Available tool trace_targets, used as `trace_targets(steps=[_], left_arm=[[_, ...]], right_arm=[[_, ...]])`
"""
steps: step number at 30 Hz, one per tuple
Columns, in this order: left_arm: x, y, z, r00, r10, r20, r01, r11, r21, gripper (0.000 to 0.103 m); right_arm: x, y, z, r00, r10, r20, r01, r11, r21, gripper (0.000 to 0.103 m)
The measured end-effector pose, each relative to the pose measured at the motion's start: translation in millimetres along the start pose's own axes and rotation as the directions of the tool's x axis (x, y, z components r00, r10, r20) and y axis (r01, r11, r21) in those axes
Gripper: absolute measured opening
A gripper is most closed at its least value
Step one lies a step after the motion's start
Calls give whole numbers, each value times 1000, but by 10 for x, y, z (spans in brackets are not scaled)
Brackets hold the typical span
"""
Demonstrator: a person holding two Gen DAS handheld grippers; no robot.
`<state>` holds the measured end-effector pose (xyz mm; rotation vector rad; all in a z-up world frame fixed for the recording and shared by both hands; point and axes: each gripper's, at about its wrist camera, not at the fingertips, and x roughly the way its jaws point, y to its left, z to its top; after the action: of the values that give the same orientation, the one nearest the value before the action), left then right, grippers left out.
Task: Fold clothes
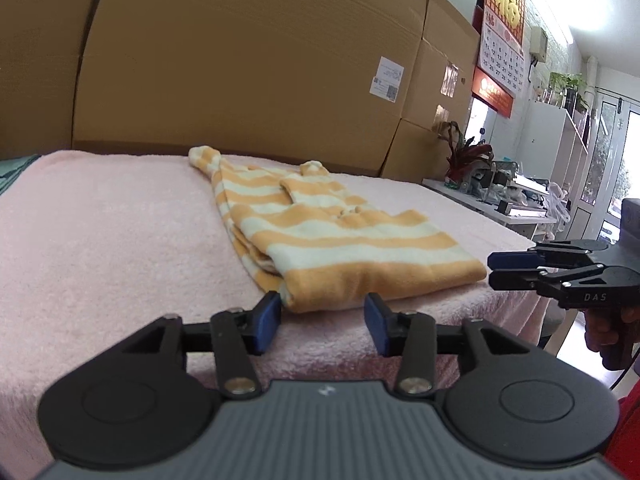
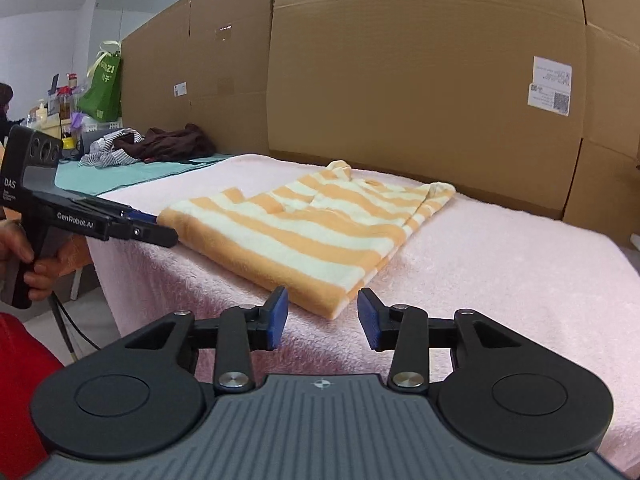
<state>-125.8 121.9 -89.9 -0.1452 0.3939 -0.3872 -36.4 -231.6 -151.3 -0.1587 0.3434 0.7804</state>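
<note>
Left wrist view: cartons [image 1: 248, 60] wall off the back of the table, one bearing a white label [image 1: 388, 79] too small to read; a pink towel [image 1: 100, 220] covers the table; on it the striped top [image 1: 320, 236], orange and cream, lies folded near the front edge, flat and unheld. The left gripper [image 1: 322, 320] stands just before the top's near hem, jaws apart, nothing between the pads. To the right, a wall calendar [image 1: 502, 28] with a gold character on red, a red-leaved plant [image 1: 464, 152], a cluttered white desk [image 1: 512, 200] and a glass door. At the far right edge the right gripper [image 1: 494, 268] enters side-on, marked "DAS", just beside the top's right corner, a hand [image 1: 608, 336] on its grip. Right wrist view: at the left a person's hand [image 2: 40, 268] holds the left gripper [image 2: 168, 228], marked "DAS" and "GenRobot.AI", its tips at the top's [image 2: 304, 228] left corner; contact cannot be told. Only this view shows a green bag [image 2: 104, 84], bottles, and a heap of dark and striped clothes [image 2: 152, 146] on a teal cloth [image 2: 120, 172]. The right gripper [image 2: 322, 316] has jaws apart, the top's near corner just ahead, not pinched. A carton label [image 2: 550, 86] at right is unreadable
</note>
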Motion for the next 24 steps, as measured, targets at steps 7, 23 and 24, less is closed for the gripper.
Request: trace_targets(steps=[7,23,24], left_arm=[[86,71,-60,998,-18,54,19,1000,-19,32],[-359,-77,225,978,-121,171,127,992,-25,15],[-380,-76,218,978,-126,169,133,991,-32,15]], right_arm=[[144,-12,-113,1000,0,29,-1,1000,10,23],[-242,-138,332,977,138,162,-156,982,107,11],[-268,-143,330,978,146,151,-164,980,111,11]])
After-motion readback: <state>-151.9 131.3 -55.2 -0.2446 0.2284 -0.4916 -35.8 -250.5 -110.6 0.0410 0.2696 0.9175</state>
